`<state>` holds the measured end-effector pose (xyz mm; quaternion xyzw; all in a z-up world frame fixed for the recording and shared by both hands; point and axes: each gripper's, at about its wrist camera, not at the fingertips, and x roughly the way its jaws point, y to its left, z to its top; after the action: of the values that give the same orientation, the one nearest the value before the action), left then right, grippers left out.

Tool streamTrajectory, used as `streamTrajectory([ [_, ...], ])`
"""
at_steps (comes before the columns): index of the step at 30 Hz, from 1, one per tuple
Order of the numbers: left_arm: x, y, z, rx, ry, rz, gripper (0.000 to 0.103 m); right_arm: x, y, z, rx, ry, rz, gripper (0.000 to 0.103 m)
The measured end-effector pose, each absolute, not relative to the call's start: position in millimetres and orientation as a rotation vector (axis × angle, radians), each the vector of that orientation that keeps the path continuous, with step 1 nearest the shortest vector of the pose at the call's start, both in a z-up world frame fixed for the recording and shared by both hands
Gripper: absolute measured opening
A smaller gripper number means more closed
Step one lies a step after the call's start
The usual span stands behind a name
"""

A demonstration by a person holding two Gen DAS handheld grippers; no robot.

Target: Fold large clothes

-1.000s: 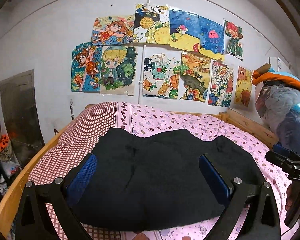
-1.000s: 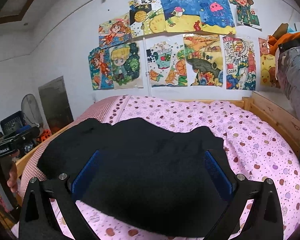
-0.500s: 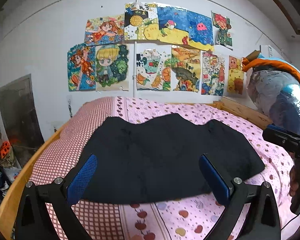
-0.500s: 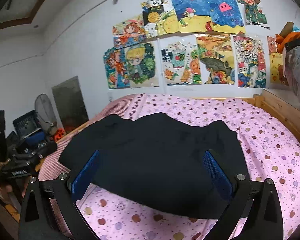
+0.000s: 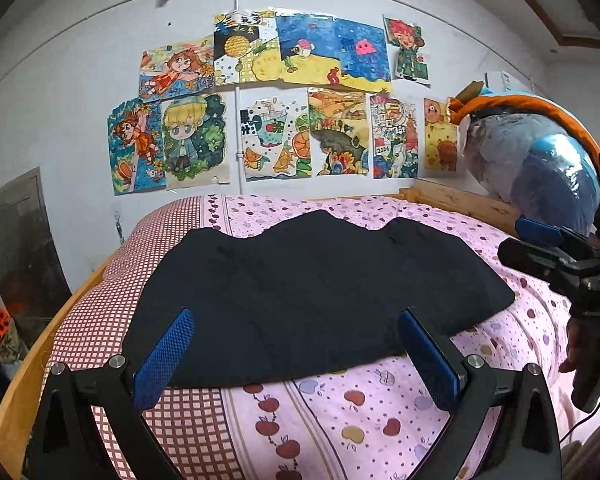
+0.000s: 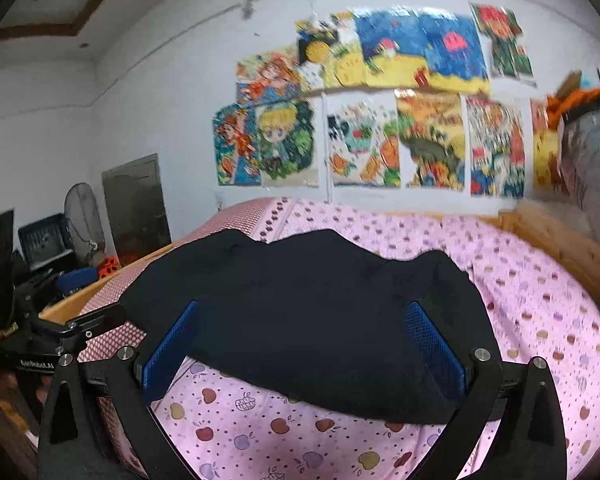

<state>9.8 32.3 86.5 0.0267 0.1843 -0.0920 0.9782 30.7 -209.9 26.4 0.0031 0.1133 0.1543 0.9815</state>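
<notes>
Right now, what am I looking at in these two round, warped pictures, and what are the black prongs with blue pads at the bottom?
There is no robot here: a person holds a hand-held gripper in each hand, each with a fisheye camera looking along its two fingers. One picture comes from the left gripper, the other from the right gripper. Both have their jaws wide open and hold nothing. Ahead, a black garment lies spread on a bed with a pink apple-print cover. Children's drawings hang on the wall.

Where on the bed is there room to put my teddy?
Free: the pink apple-print sheet in front of the black garment, and to its right toward the wooden bed rail. The garment fills the middle.
</notes>
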Motion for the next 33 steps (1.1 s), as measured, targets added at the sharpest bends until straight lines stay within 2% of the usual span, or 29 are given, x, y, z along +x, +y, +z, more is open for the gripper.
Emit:
streamTrajectory([
  [4,6,34,82,0.057,0.374,-0.181,0.103,18,-201,17,-0.018,0.216,0.272,0.101],
  [12,6,43,73,0.016,0.385,-0.172,0.103,17,-201,-4,0.042,0.318,0.194,0.101],
  [33,4,46,64,0.017,0.41,-0.166,0.103,14,-195,-14,0.008,0.316,0.181,0.101],
])
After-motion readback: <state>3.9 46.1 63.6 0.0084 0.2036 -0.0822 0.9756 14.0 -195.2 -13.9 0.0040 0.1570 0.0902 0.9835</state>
